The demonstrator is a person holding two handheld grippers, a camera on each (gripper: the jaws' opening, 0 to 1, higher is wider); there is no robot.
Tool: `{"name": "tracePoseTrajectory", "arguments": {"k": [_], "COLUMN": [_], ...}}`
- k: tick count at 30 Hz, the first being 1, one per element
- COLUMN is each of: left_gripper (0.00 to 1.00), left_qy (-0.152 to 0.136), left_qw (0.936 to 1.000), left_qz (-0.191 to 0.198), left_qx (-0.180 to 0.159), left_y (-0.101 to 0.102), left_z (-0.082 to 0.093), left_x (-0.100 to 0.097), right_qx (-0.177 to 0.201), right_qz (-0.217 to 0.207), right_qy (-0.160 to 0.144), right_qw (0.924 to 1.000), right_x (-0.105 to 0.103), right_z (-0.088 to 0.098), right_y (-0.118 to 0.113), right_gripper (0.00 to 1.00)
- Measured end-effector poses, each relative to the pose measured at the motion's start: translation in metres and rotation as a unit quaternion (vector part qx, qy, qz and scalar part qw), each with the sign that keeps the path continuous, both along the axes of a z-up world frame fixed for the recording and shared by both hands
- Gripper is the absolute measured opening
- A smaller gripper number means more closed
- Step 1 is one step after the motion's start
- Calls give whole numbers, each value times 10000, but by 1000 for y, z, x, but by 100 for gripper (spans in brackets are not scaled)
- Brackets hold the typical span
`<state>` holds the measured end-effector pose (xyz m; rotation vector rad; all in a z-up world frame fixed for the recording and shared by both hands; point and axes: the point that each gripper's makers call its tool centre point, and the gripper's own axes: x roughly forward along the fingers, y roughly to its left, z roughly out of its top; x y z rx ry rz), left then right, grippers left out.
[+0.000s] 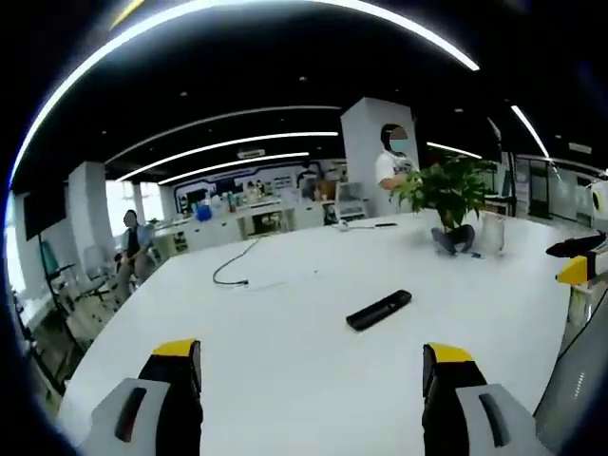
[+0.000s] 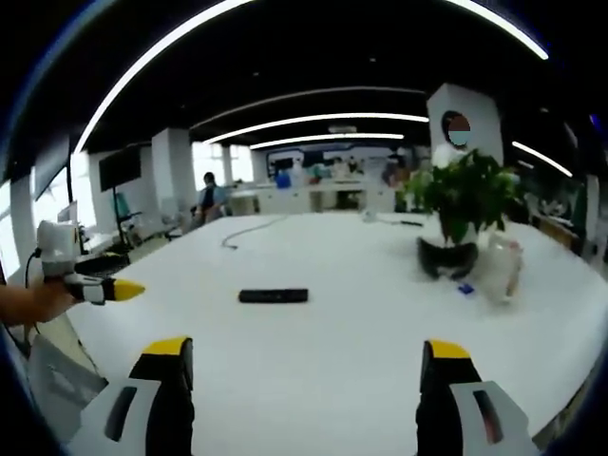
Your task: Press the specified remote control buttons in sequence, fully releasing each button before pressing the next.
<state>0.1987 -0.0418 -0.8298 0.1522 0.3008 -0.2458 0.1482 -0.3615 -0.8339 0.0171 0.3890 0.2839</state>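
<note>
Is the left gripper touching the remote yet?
Apart. In the left gripper view, bare white table lies between the open left gripper and the remote.

White table [image 1: 285,380], potted plant [image 1: 446,195] at far edge w/ clear plastic bag [image 2: 499,266] just beside it, black cable [image 1: 233,271] on table well apart from plant, white pillar [image 1: 366,152] behind plant, person [image 1: 133,242] standing off beyond cable, ceiling light strips [image 1: 237,144] overhead

Remote [image 1: 379,310] [image 2: 274,295] | slim black bar | lying flat, untouched | on white tabletop [image 1: 285,370] [image 2: 313,361] | apart from the plant
</note>
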Motion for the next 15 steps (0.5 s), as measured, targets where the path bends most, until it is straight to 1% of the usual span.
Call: {"name": "tracePoseTrajectory", "arguments": {"k": [2,3,7,11,13,15], "left_gripper": [100,100,100,100,100,100], "left_qy": [31,50,33,-40,-45,18], "left_qw": [10000,9999,9997,9995,9993,9990], "left_qz": [55,77,162,302,365,441], "left_qx": [26,94,205,26,-1,-77], "left_y": [5,7,13,19,22,24], "left_z": [0,-2,-2,0,-2,-7], "left_x": [-8,-13,-22,-28,-32,-36], "right_qx": [-17,-11,-2,-33,-43,-28], "right_qz": [-8,-15,-27,-50,-72,-91], "right_qy": [20,28,42,55,61,61], "right_qw": [10000,10000,10000,10000,9999,9999], "right_x": [0,0,0,0,0,0], "right_z": [-1,-1,-2,-2,-3,-3], "right_y": [0,-1,-1,-2,-3,-4], "right_gripper": [99,99,99,98,98,98]}}
